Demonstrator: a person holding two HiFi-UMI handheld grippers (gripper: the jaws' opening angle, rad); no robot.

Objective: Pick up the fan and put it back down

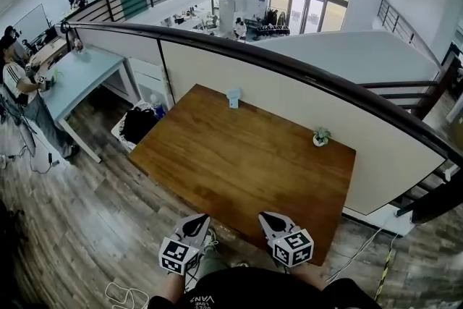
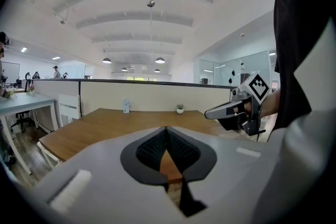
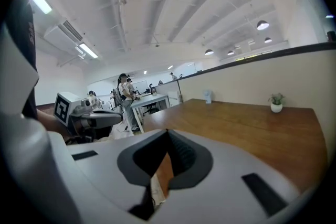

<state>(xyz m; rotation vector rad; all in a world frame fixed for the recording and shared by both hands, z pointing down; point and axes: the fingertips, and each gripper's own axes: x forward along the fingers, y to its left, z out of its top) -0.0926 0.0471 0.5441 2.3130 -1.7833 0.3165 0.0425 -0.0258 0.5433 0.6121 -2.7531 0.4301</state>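
1. Looking down in the head view, one wooden table (image 1: 246, 163) is filling the middle, and two things are standing on it. One small pale fan (image 1: 233, 98) is standing upright at the far edge, close to the partition wall (image 1: 289, 101). One potted plant (image 1: 320, 136) is sitting well to the fan's right, near the same edge. Two grippers are being held at the near edge, the left gripper (image 1: 196, 222) and the right gripper (image 1: 270, 221), each carrying one marker cube. Both are well apart from the fan, and neither is holding anything.

2. Looking along its own jaws, the left gripper (image 2: 167, 129) is showing its two jaws pressed together with nothing between them. Beyond them, the fan (image 2: 126, 105) and the plant (image 2: 180, 108) are standing at the far side of the table (image 2: 105, 124). The right gripper (image 2: 209, 112) is showing at the right.

3. Looking along the right gripper (image 3: 168, 134), its two jaws are likewise meeting at the tips, pinching nothing. The fan (image 3: 207, 95) is standing at the far edge of the table (image 3: 247, 126), with the plant (image 3: 276, 103) to its right. The left gripper (image 3: 118, 118) is showing at the left.
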